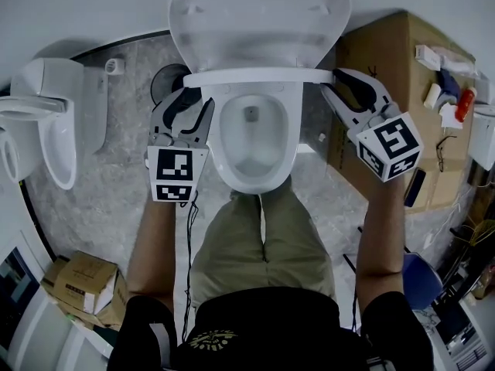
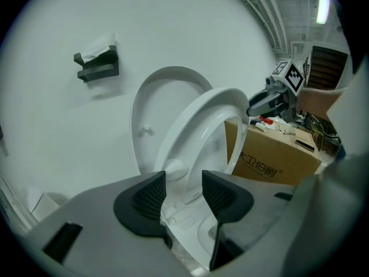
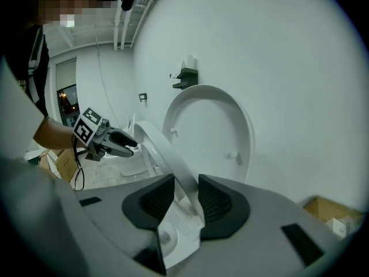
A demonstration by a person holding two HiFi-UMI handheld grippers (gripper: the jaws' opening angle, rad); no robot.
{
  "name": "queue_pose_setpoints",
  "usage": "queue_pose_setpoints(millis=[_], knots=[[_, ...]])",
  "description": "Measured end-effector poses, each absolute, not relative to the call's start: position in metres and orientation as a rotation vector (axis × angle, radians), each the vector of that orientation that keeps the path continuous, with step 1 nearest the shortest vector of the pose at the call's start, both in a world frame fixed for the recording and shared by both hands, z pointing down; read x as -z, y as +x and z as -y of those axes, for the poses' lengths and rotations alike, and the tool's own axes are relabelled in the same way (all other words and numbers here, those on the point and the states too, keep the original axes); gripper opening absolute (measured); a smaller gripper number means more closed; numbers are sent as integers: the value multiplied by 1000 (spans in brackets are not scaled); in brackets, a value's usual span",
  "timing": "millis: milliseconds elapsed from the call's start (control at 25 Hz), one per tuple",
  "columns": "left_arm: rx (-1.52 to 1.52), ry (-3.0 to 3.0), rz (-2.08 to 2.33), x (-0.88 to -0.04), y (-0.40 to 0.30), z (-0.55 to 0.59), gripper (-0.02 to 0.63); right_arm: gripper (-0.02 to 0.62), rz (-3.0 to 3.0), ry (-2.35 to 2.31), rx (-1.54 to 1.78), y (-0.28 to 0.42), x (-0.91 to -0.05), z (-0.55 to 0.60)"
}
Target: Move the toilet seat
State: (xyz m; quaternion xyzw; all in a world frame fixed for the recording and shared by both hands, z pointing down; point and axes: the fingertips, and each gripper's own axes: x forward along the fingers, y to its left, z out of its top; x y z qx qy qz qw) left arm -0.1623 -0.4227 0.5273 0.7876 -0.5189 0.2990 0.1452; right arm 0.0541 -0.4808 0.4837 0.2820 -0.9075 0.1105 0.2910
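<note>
My right claw [image 3: 185,190] pinches the seat [image 3: 164,152] by its rim, holding it half raised, tilted between the bowl [image 1: 219,145] and the upright lid [image 1: 259,14]. My left claw [image 2: 181,183] is spread, beside the seat's other edge, gripping nothing; only the bowl's rear shows between its pads [image 2: 147,198]. A cardboard box [image 1: 387,60] stands right of the toilet.

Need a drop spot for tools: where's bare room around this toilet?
Widest: bare floor between the middle toilet and the left toilet. Narrow floor strip between that toilet and the big carton. Carton top is bare on its toilet side; small items crowd its far side.
</note>
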Motion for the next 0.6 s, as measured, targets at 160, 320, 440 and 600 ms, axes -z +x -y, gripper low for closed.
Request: queue_pose_setpoints(millis=[160, 320, 440, 600], knots=[[-850, 2268, 1525, -526, -164, 438, 212, 144, 2431, 760, -288, 52, -483, 499], [-827, 2260, 1538, -525, -165, 452, 212, 141, 2441, 789, -293, 51, -482, 515], [-825, 2251, 1548, -525, -169, 463, 212, 138, 2449, 812, -295, 47, -482, 528], [-825, 2237, 1553, -525, -172, 478, 212, 132, 2452, 823, -278, 43, -482, 544]])
